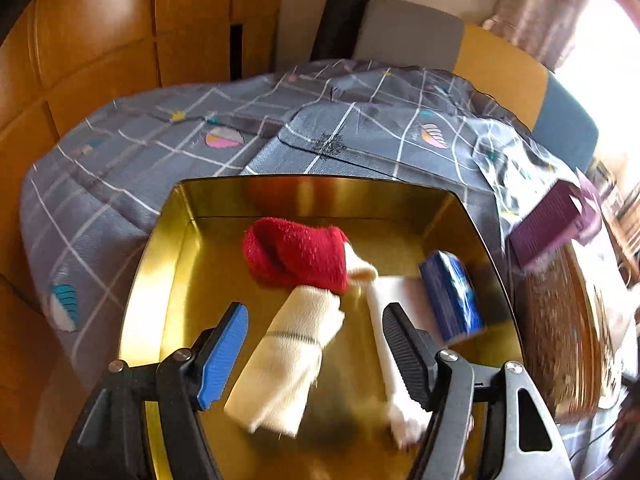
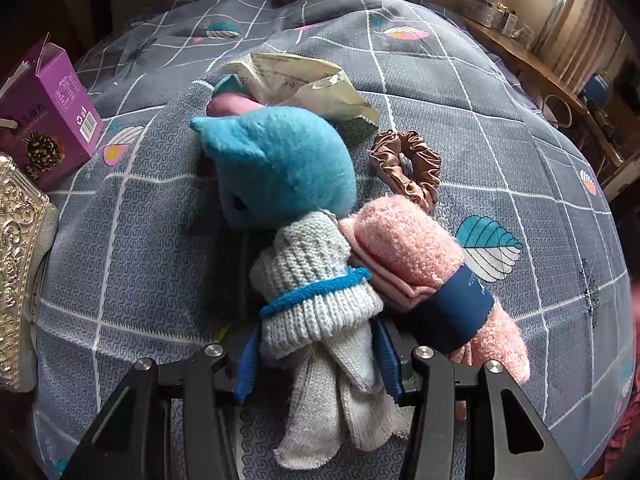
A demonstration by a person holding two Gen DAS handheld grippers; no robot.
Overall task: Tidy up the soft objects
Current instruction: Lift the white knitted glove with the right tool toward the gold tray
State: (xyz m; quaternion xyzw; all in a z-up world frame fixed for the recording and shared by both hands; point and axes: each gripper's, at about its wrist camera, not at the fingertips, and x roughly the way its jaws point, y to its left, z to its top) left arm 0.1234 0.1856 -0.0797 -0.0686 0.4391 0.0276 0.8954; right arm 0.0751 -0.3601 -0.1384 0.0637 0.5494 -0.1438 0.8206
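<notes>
Left gripper [image 1: 316,354] sits at the bottom of its picture with its two fingers spread wide apart. A cream rolled cloth [image 1: 286,360] lies between them, but the pads do not squeeze it. The roll's long side runs from the lower left up toward the upper right, and its top end touches a red fuzzy sock [image 1: 296,256]. All of this lies inside a shiny gold tin [image 1: 160,264] that fills the lower half of the frame. A white folded cloth [image 1: 394,344] lies just right of the cream roll, running up and down the picture, with its low end partly behind the right finger. A blue wrapped roll [image 1: 452,300] sits at the right side of the tin. The tin rests on a grey bedspread [image 1: 132,152] with white lines and leaf shapes.

Right gripper [image 2: 318,354] is at the bottom middle of its picture. Its blue pads press on both sides of a pale knit sock bundle [image 2: 316,300] with a blue band around it. The bundle's long side points up and down the frame, loose ends at the bottom. Its top touches a blue plush toy [image 2: 280,164] in the middle. A pink fuzzy roll [image 2: 408,248] with a dark blue label lies just to the right, slanting down to the lower right. A brown scrunchie [image 2: 408,164] lies above it. A purple box [image 2: 52,116] stands at the upper left.
</notes>
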